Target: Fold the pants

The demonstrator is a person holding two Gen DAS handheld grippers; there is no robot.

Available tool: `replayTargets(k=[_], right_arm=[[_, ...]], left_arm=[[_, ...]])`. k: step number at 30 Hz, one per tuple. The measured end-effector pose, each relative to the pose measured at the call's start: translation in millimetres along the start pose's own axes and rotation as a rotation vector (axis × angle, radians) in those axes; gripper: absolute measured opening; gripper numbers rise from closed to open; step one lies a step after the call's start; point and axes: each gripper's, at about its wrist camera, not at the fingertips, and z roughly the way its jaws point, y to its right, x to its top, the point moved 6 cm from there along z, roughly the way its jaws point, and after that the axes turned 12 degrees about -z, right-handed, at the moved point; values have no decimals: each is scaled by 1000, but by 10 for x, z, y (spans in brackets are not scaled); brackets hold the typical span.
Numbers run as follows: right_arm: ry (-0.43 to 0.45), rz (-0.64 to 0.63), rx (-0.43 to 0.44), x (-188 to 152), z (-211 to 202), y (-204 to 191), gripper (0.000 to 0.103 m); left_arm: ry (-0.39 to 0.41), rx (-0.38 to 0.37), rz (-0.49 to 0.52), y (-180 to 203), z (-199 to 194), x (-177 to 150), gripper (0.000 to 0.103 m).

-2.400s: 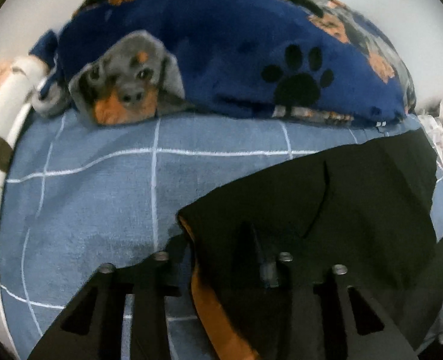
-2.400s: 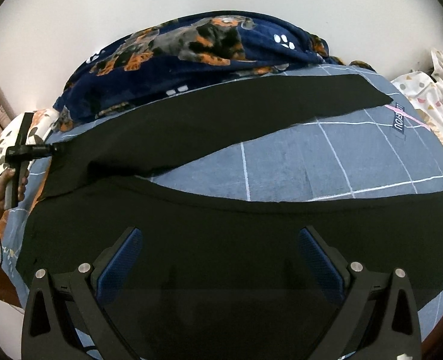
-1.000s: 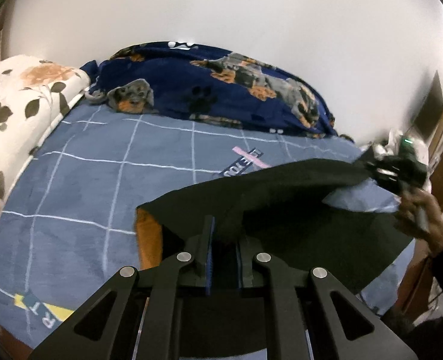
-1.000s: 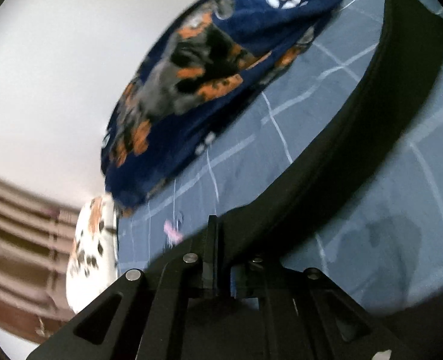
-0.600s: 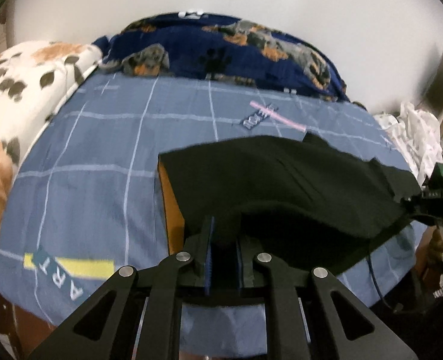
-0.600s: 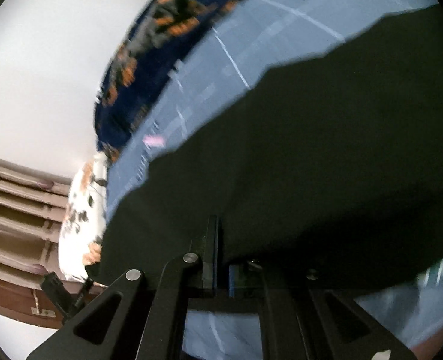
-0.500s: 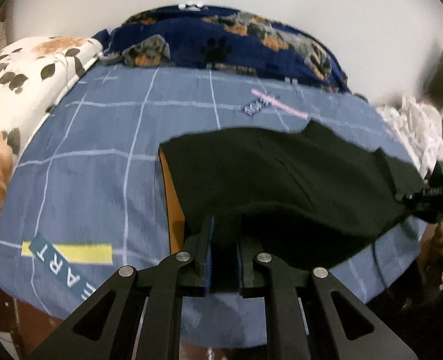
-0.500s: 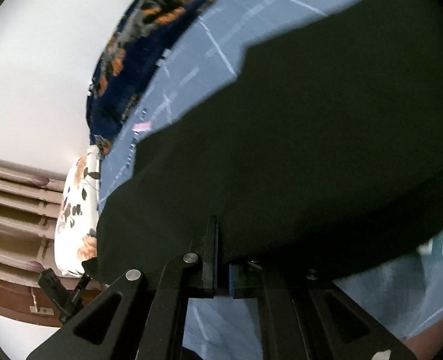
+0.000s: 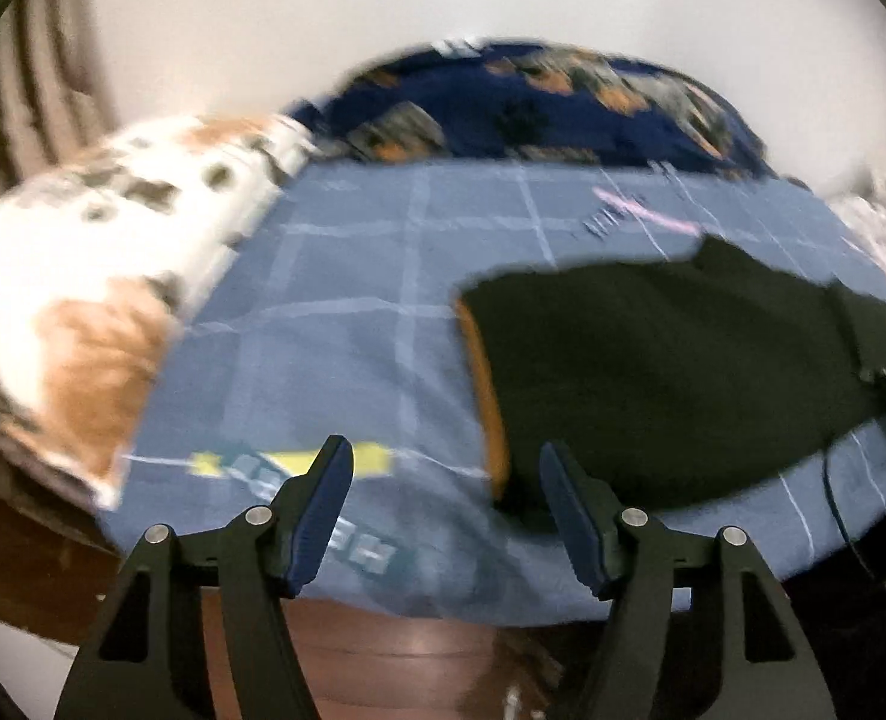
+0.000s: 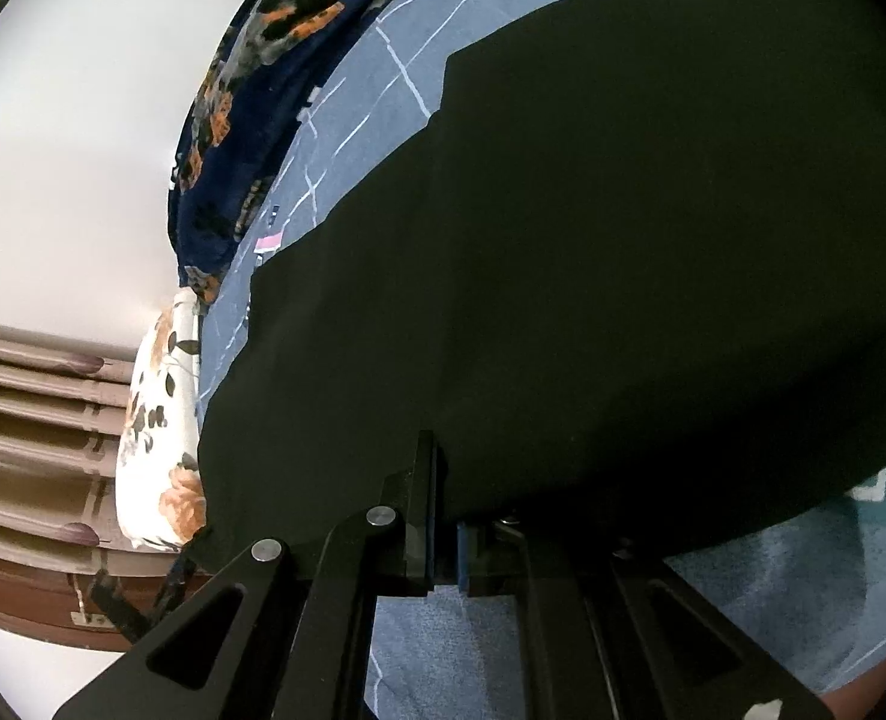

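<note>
Lying flat on the blue grid bedsheet (image 9: 347,324), the black pants (image 9: 653,372) sit toward the right near edge, orange lining showing along their left side. Left gripper (image 9: 446,501) is spread wide with nothing in it. Right gripper (image 10: 443,531) is pinched tight on the pants' near hem.
</note>
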Motion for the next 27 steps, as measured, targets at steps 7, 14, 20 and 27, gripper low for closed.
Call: replayTargets(k=[7, 14, 20, 27], right_arm=[[26, 74, 92, -10, -63, 69, 16], [190, 164, 106, 258, -707, 580, 48], [393, 338, 124, 639, -1418, 1574, 48], [548, 486, 162, 819, -1990, 2443, 22]], left_arm=[[-36, -172, 67, 901, 138, 246, 66], [-256, -216, 153, 1357, 859, -217, 55], [-266, -212, 130, 1351, 901, -242, 55], [-239, -225, 138, 1368, 932, -276, 56]])
